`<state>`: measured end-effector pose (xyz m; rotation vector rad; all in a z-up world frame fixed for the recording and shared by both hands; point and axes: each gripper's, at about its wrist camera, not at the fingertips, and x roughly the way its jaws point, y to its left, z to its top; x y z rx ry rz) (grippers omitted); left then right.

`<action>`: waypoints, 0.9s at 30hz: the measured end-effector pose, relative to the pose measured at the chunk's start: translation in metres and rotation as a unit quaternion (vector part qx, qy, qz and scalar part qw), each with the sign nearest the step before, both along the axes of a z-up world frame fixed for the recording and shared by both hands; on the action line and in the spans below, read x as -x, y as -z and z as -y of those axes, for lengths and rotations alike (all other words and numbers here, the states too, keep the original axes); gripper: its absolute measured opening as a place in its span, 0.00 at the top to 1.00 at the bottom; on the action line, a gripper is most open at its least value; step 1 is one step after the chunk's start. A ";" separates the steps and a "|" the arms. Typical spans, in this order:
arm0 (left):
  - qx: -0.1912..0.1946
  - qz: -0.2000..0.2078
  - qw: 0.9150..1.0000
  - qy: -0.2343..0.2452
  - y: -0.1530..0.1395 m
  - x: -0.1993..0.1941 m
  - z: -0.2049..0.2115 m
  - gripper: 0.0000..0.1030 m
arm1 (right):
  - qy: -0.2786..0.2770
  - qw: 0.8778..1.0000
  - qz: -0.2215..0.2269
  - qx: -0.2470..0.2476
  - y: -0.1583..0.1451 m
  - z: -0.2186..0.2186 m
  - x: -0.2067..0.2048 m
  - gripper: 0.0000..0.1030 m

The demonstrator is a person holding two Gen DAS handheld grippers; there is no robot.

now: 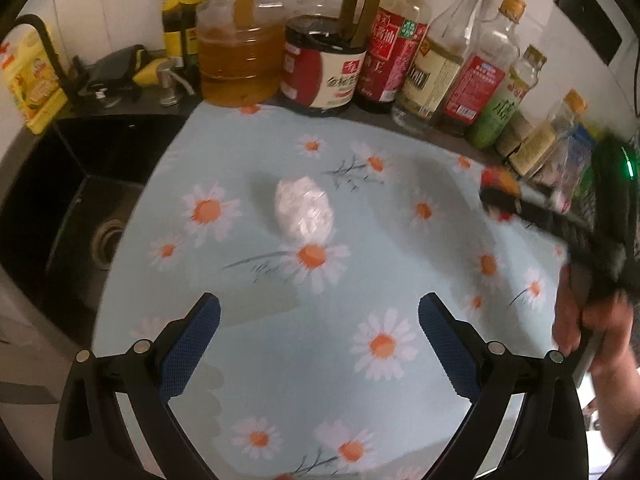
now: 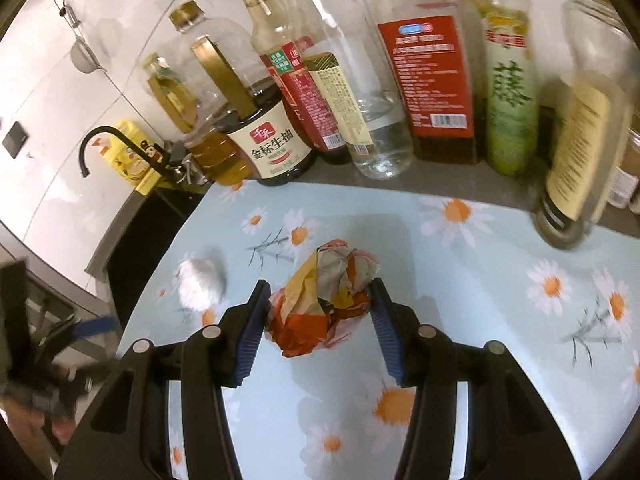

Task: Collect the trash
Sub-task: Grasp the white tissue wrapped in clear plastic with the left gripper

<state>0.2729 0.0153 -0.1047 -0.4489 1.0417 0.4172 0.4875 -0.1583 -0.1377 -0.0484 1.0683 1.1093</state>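
A crumpled white paper ball lies on the daisy-print cloth, ahead of my left gripper, which is open and empty. My right gripper is shut on a crumpled red, yellow and white wrapper, held just above the cloth. The white ball also shows in the right wrist view, to the left of the wrapper. The right gripper shows blurred at the right of the left wrist view, with the wrapper at its tip.
A row of oil, soy sauce and vinegar bottles lines the back of the counter. A black sink with a black tap lies left of the cloth. A clear bottle stands close on the right.
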 end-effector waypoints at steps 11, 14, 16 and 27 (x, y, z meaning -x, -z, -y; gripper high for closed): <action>-0.007 -0.035 0.999 -0.008 0.036 -0.052 -0.031 0.07 | -0.025 1.000 0.001 -0.002 0.011 0.043 0.040 0.50; -0.002 -0.046 0.999 -0.018 0.047 -0.061 -0.042 0.08 | -0.033 0.999 -0.007 0.001 0.014 0.043 0.044 0.50; 0.008 -0.045 0.999 -0.023 0.049 -0.064 -0.045 0.08 | -0.035 0.999 -0.013 0.006 0.017 0.043 0.045 0.50; -0.014 -0.061 0.998 -0.023 0.064 -0.086 -0.047 0.35 | -0.045 0.999 -0.021 0.009 0.021 0.044 0.048 0.50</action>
